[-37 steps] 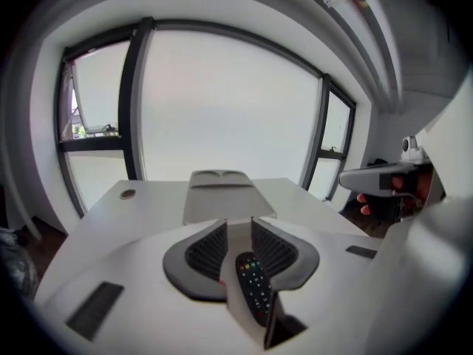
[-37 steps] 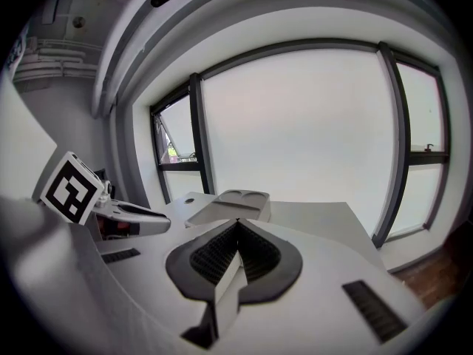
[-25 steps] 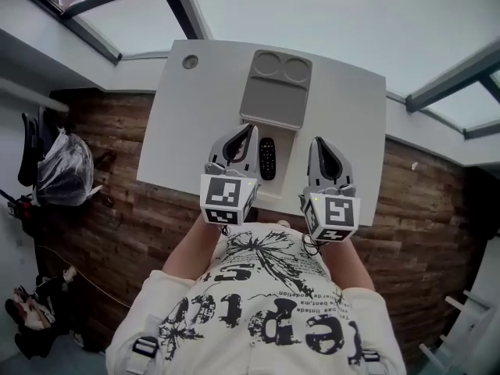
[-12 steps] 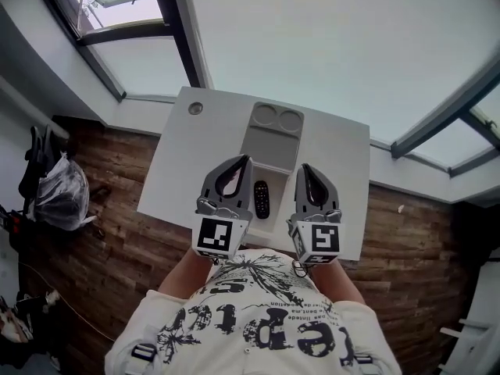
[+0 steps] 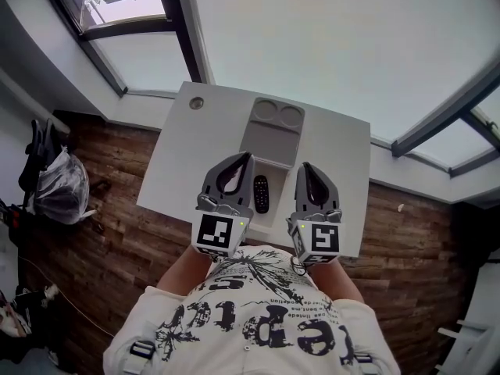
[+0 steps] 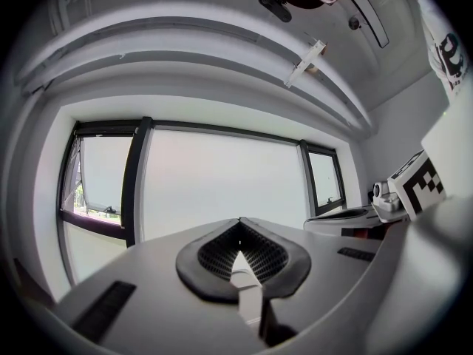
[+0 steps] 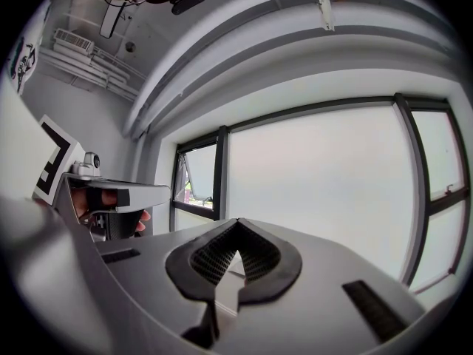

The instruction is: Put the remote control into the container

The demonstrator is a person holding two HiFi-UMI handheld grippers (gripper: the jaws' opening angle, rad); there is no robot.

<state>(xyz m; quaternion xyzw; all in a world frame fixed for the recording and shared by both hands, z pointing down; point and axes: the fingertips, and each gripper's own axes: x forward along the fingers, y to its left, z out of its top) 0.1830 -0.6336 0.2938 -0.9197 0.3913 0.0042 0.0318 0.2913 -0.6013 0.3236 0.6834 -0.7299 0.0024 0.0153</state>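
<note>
A black remote control (image 5: pixel 261 194) lies on the white table (image 5: pixel 187 155), just in front of the grey container (image 5: pixel 269 135), a long tray with two round cups at its far end. My left gripper (image 5: pixel 247 156) is held above the table to the left of the remote, its jaws shut and empty. My right gripper (image 5: pixel 302 166) hangs to the right of the remote, also shut with nothing in it. In the left gripper view the left gripper (image 6: pixel 238 222) points up at a window, as does the right gripper (image 7: pixel 236 222) in its own view; neither view shows the remote or the container.
A round hole (image 5: pixel 196 102) marks the table's far left corner. Wooden floor (image 5: pixel 101 233) surrounds the table, with bags (image 5: pixel 58 190) at the left. Large windows (image 5: pixel 336 45) run behind the table. The person's printed shirt (image 5: pixel 250 326) fills the bottom.
The head camera has tilted up, so the table looks smaller and farther. Both grippers have drawn slightly closer together beside the remote and stay shut. The remote has not moved.
</note>
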